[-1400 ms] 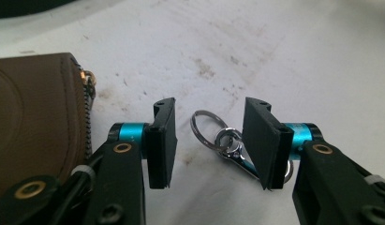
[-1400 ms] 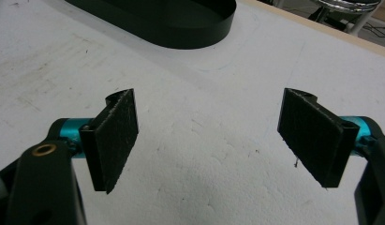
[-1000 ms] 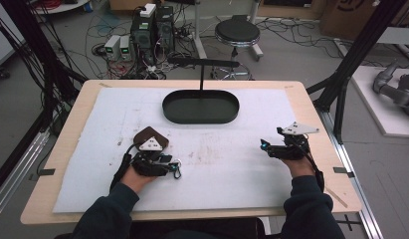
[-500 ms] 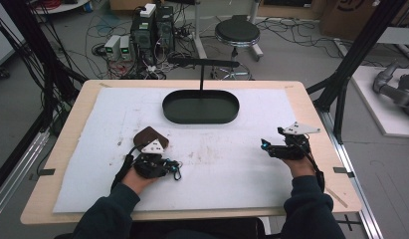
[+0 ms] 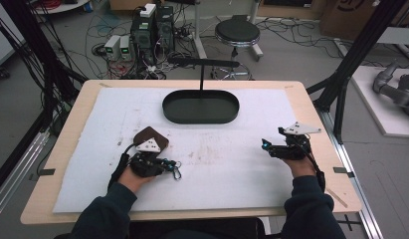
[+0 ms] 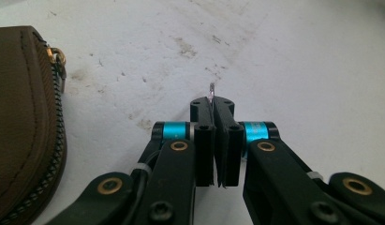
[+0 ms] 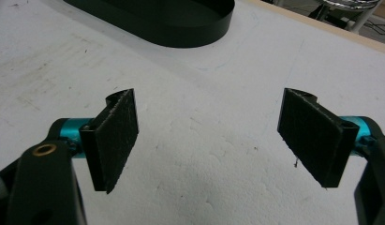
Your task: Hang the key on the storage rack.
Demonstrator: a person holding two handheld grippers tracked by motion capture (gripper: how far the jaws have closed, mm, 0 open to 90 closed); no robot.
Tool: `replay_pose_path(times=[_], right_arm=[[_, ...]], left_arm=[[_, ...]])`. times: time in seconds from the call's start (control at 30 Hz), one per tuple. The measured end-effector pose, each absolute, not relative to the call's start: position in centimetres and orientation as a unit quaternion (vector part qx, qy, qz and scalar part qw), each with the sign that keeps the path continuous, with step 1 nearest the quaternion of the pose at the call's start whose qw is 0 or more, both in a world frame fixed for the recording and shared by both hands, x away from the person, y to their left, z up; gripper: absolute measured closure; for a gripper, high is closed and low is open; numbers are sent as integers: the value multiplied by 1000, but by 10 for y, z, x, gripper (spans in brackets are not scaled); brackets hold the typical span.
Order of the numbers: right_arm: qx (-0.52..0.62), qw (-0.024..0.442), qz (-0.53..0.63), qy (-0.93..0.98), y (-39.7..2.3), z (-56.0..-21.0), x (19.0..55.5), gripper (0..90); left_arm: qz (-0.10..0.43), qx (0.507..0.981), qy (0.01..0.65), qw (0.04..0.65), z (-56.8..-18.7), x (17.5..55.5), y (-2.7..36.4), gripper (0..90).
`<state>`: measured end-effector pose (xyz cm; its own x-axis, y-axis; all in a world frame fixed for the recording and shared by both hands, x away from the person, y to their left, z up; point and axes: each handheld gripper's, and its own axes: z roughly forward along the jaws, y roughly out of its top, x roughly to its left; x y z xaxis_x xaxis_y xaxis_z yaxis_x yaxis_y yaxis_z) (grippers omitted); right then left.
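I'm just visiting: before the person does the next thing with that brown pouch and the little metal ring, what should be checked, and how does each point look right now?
1. Left gripper has just closed on the thin metal ring: ok.
2. Ring linked to the brown pouch: cannot tell.
3. Pouch zipper shut: ok along the visible edge.
4. Right gripper open and empty: ok.
5. Black tray apart from both hands: ok.
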<state>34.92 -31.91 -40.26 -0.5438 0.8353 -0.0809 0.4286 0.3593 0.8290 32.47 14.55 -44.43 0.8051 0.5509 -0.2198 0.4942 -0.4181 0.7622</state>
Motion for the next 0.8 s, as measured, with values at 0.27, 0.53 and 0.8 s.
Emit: replay_pose_path(times=[0.27,0.53,0.8], right_arm=[[401,257,398,784,-319,-403,349,209],[399,256,396,786,-318,-403,349,209],[398,258,398,785,-318,-402,349,210]], left_arm=[[39,850,302,430,-445,324,145,866],[17,849,311,428,-445,327,146,877],[34,846,325,421,-440,328,146,881]])
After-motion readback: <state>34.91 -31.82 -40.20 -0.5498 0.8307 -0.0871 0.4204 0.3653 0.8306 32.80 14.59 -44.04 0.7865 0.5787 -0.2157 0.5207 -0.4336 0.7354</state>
